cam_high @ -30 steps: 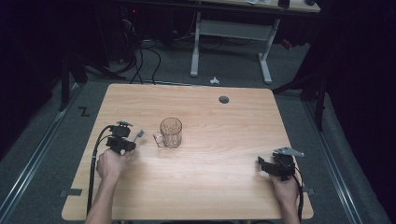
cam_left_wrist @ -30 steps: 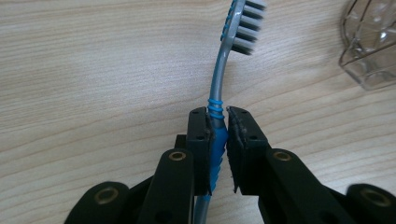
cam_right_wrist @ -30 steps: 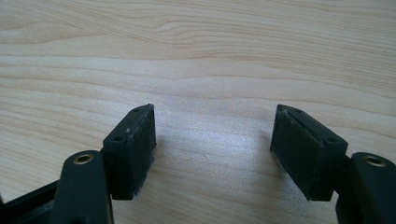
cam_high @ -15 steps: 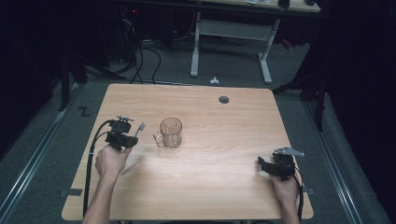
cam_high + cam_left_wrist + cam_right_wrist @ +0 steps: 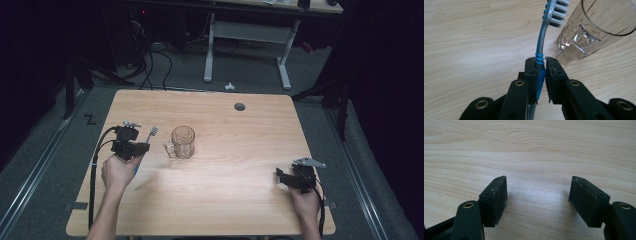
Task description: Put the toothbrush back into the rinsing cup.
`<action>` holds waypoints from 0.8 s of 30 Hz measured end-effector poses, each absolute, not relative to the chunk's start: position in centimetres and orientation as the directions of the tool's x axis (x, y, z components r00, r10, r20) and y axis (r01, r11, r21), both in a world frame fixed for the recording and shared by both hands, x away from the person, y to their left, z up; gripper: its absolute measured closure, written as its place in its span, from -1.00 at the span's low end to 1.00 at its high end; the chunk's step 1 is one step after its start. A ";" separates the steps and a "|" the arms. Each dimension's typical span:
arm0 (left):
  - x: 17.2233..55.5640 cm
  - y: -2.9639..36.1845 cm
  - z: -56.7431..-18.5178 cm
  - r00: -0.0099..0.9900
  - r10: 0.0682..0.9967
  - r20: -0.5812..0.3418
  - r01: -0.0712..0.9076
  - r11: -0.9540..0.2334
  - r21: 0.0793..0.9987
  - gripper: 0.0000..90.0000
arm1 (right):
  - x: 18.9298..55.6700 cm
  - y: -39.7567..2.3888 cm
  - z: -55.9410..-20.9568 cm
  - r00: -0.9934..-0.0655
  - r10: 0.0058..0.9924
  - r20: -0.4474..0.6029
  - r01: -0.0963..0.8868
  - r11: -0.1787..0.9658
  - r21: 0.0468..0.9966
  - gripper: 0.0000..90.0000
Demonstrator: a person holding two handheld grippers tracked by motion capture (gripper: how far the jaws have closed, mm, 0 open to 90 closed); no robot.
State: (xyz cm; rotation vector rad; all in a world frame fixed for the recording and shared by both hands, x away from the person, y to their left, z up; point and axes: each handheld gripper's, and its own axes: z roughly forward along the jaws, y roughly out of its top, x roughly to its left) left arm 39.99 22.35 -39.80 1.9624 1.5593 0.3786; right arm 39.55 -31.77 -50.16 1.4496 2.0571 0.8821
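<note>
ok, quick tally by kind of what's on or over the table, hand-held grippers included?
toothbrush: 1, clamped in the left hand-held gripper
glass mug: 1, standing on the table
hand-held grippers: 2, the left one and the right hand-held gripper, whose jaws stand apart with nothing between them
Total: 4

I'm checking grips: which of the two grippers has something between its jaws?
The left gripper: its jaws are shut on a blue-and-grey toothbrush beside the glass mug. The right gripper rests open over bare table.
</note>
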 end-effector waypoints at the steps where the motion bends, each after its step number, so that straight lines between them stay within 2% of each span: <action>1: 40.0 22.3 -39.7 0.276 0.951 -0.143 0.779 -0.134 0.612 0.77 | 39.5 -31.8 -50.2 -0.331 0.944 -0.013 0.641 0.235 0.731 -0.31; 24: 39.9 21.8 -38.3 0.347 0.909 -0.232 0.719 -0.099 0.688 0.78 | 39.5 -31.7 -50.2 -0.330 0.944 -0.017 0.641 0.237 0.730 -0.31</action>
